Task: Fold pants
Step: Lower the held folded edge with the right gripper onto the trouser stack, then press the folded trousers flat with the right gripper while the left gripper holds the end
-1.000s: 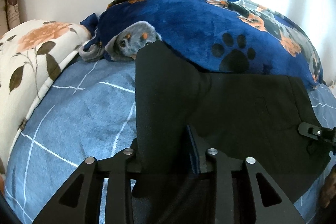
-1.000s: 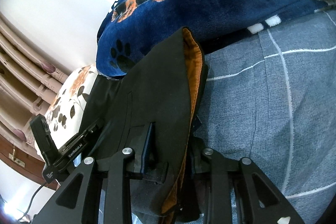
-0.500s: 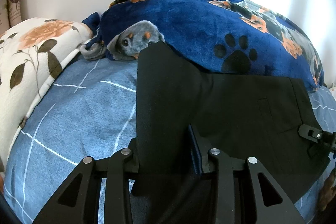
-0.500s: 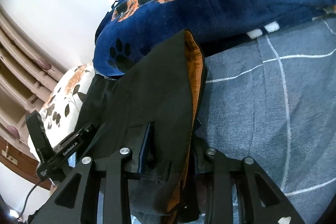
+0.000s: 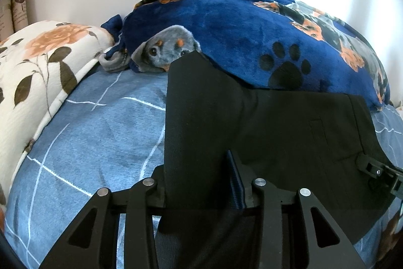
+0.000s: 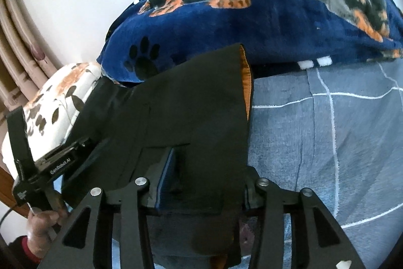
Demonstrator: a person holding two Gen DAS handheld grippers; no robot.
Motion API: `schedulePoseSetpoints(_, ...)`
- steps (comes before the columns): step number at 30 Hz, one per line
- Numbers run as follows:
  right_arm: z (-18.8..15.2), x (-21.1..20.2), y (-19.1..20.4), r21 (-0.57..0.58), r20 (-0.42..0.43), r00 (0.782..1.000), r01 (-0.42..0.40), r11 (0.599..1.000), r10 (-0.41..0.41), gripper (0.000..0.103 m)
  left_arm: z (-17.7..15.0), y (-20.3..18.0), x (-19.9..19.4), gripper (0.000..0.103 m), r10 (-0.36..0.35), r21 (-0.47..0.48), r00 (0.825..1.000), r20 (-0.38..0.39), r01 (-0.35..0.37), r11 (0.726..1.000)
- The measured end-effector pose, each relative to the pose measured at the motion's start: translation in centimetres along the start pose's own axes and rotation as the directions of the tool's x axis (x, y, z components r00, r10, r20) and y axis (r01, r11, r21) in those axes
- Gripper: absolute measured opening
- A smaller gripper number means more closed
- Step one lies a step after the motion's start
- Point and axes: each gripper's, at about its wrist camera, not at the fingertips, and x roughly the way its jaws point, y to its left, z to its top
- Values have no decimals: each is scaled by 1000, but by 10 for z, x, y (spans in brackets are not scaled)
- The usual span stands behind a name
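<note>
Black pants with an orange lining hang stretched between my two grippers above a blue checked bed sheet. My left gripper is shut on the leg end of the pants. My right gripper is shut on the waist end, by a pocket. The right gripper's tip shows in the left wrist view, and the left gripper's body in the right wrist view. The far edge of the pants rests against the blue blanket.
A navy dog-print blanket is heaped at the back against a white wall. A floral pillow lies at the left. A wooden headboard stands beyond it. A hand holds the left gripper.
Both grippers have moved the stretched pants slightly forward and lower toward the bed. The grips have not changed.
</note>
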Motion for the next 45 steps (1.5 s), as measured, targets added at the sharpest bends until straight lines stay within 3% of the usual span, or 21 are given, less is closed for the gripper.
schedulePoseSetpoints(7,-5,7,26,-122,0,994,107,987,-108,61,0,2,0,45,15,-11,1000,1,-15,1000)
schedulePoseSetpoints(16,-7,8,32,-144,8,989,147,979,-148,66,0,2,0,49,34,-12,999,1,-34,999)
schedulePoseSetpoints(26,-7,11,38,-174,8,984,175,969,-176,82,0,2,0,49,35,-12,999,2,-35,999)
schedulePoseSetpoints(45,-9,10,36,-178,10,982,186,966,-187,86,0,4,-1,51,42,-13,999,7,-42,999)
